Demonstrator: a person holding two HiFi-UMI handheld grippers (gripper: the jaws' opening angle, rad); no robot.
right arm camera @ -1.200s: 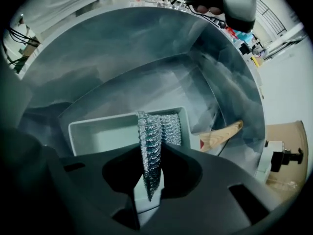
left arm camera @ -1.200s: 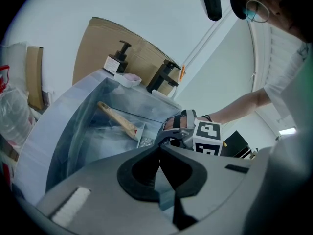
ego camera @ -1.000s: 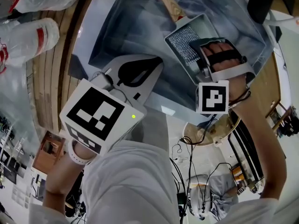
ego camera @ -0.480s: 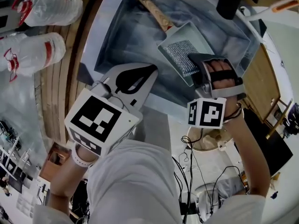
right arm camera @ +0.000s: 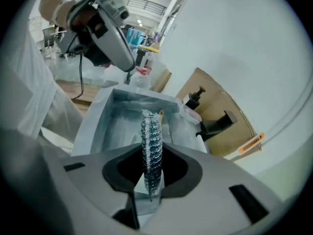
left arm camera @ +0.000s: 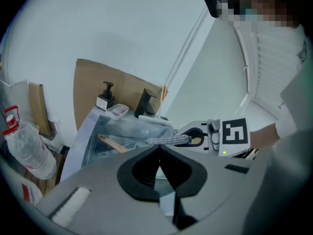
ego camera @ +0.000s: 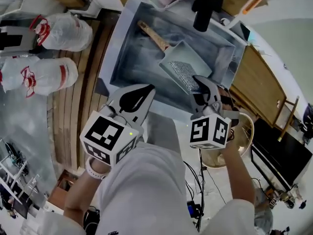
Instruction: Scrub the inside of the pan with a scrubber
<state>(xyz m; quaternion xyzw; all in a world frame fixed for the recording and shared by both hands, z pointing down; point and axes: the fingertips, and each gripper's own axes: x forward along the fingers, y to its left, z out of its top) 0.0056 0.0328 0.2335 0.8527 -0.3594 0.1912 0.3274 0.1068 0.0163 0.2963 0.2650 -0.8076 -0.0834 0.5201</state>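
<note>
The jaws of the right gripper [right arm camera: 152, 154] are squeezed tight on the scrubber [right arm camera: 150, 131], a thin, shiny piece of mesh. They hold it by one end, so most of it sticks out in front, ready to rub with. The jaws of the left gripper [left arm camera: 159, 151] are pressed together with nothing in them. That gripper waits near the front edge of the sink [ego camera: 128, 48], out of the way, because only one tool is needed to scrub.

From above, the scrubber sits over the near corner of the pan [ego camera: 188, 53]. The pan is a box shape and lies down in the sink, so any dirty water should run off into it. Its wooden handle [ego camera: 152, 35] points away toward the far corner, leaving the open side facing the person. I cannot be sure if the scrubber is touching the bottom of the pan or is held a little above it. The left gripper view makes it look lifted. A black tap [ego camera: 201, 8] stands behind the sink.
</note>
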